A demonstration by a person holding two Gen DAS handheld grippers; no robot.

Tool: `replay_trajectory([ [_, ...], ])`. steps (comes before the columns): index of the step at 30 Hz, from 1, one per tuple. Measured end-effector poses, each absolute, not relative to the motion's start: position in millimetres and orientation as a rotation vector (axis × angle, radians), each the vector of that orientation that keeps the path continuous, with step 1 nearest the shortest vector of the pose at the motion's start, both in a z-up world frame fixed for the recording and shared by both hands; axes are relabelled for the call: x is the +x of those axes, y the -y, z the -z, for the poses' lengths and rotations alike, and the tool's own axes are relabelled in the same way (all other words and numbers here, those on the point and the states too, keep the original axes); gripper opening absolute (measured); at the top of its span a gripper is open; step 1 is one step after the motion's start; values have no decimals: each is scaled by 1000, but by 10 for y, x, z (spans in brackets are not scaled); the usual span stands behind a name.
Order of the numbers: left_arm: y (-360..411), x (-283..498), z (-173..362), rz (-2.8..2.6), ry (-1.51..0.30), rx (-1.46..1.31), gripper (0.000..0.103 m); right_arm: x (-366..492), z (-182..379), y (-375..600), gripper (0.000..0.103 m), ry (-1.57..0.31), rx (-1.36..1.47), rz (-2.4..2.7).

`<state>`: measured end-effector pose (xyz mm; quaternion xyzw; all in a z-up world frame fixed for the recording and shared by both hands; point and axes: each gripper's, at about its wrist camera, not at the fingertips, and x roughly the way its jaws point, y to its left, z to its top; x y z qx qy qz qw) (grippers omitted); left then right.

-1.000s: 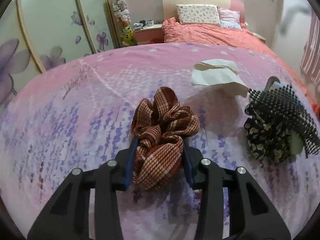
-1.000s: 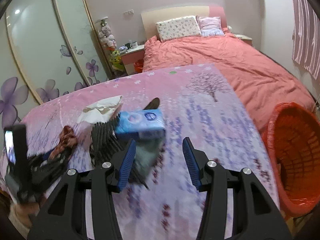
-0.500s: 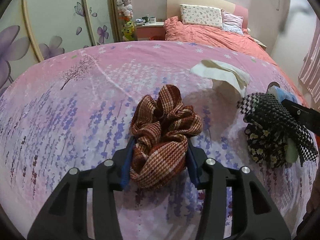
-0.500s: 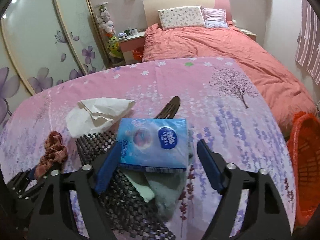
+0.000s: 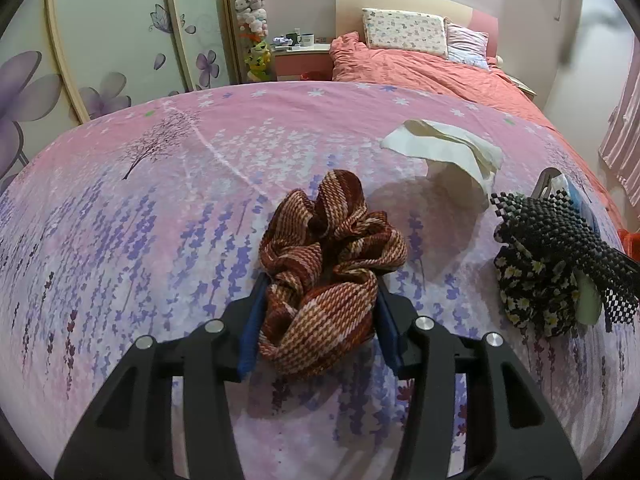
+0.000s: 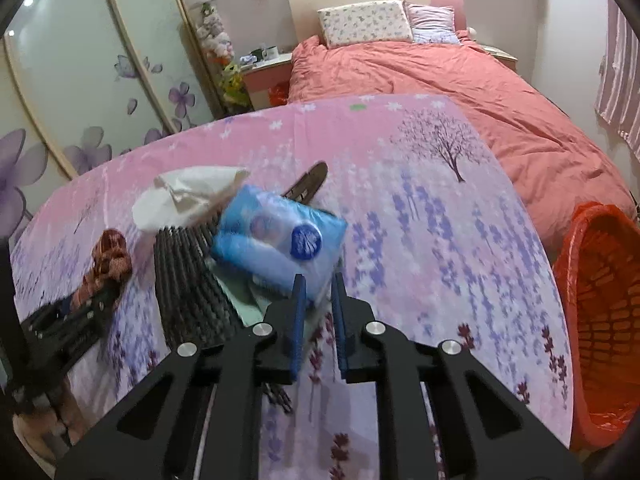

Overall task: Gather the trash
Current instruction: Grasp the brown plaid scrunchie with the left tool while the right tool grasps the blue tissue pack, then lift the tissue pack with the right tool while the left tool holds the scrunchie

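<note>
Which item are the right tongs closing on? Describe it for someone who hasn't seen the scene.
On the pink flowered tablecloth, look at the pile near the middle, right of the black mesh mat. The tissue pack lies on that pile, its near corner between the closing right tongs. It is the only blue, glossy item, with a dark blue round logo.
</note>
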<state>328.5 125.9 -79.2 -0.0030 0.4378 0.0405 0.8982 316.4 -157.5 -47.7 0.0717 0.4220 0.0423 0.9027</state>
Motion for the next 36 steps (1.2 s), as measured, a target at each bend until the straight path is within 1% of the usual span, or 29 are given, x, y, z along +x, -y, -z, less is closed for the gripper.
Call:
replay_trajectory([
  [1, -1261, 3282, 791, -83, -907, -7, 50, 3166, 467, 1581, 31, -864, 141, -83],
  [2, -1261, 3284, 791, -83, -907, -7, 50, 3176, 451, 1571, 51, -849, 138, -80],
  [3, -1261, 3283, 791, -83, -907, -8, 50, 3190, 434, 1560, 61, -836, 136, -76],
  [6, -1260, 3285, 791, -83, -907, -7, 50, 3296, 418, 1435, 69, -816, 99, -90],
  [8, -1261, 3283, 791, -83, -907, -8, 50, 3380, 433, 1327, 78, -813, 40, -93],
  [11, -1261, 3283, 791, -83, -907, -8, 50, 3520, 465, 1148, 83, -804, -68, -89],
  [13, -1261, 3282, 791, -84, -907, -7, 50, 3600, 470, 1095, 84, -799, -95, -101],
  [15, -1263, 3284, 791, -83, -907, -8, 50, 3657, 491, 1109, 83, -816, -94, -119],
  [16, -1262, 3282, 790, -84, -907, -8, 50, 3684, 509, 1118, 73, -830, -86, -127],
  [17, -1263, 3283, 790, -83, -907, -8, 50, 3691, 518, 1143, 71, -843, -68, -131],
  [19, -1263, 3282, 789, -84, -907, -8, 50, 3649, 525, 1236, 62, -851, -14, -125],
  [21, -1265, 3282, 789, -84, -907, -8, 50, 3596, 504, 1372, 47, -860, 62, -118],
  [22, -1265, 3286, 790, -84, -907, -7, 50, 3560, 493, 1410, 44, -863, 86, -117],
  [23, -1265, 3286, 789, -84, -907, -7, 50, 3535, 486, 1471, 37, -874, 119, -117],
  [24, -1266, 3283, 788, -84, -907, -8, 50, 3531, 483, 1521, 34, -886, 148, -116],
  [25, -1266, 3282, 788, -84, -907, -8, 50, 3509, 481, 1592, 33, -898, 188, -113],
  [26, -1267, 3284, 788, -84, -907, -7, 50, 3485, 486, 1644, 26, -909, 216, -110],
  [29, -1270, 3288, 788, -84, -907, -6, 50, 3403, 458, 1675, 26, -883, 202, -122],
  [30, -1270, 3284, 787, -83, -907, -7, 50, 3383, 455, 1665, 33, -875, 188, -128],
  [31, -1272, 3287, 788, -84, -907, -7, 50, 3369, 461, 1652, 42, -874, 184, -140],
  [32, -1271, 3285, 787, -84, -907, -7, 50, 3355, 464, 1635, 60, -870, 183, -148],
  [33, -1272, 3284, 787, -83, -907, -8, 50, 3346, 462, 1617, 66, -862, 178, -148],
  [36, -1272, 3286, 787, -83, -907, -8, 50, 3392, 526, 1500, 66, -873, 129, -142],
])
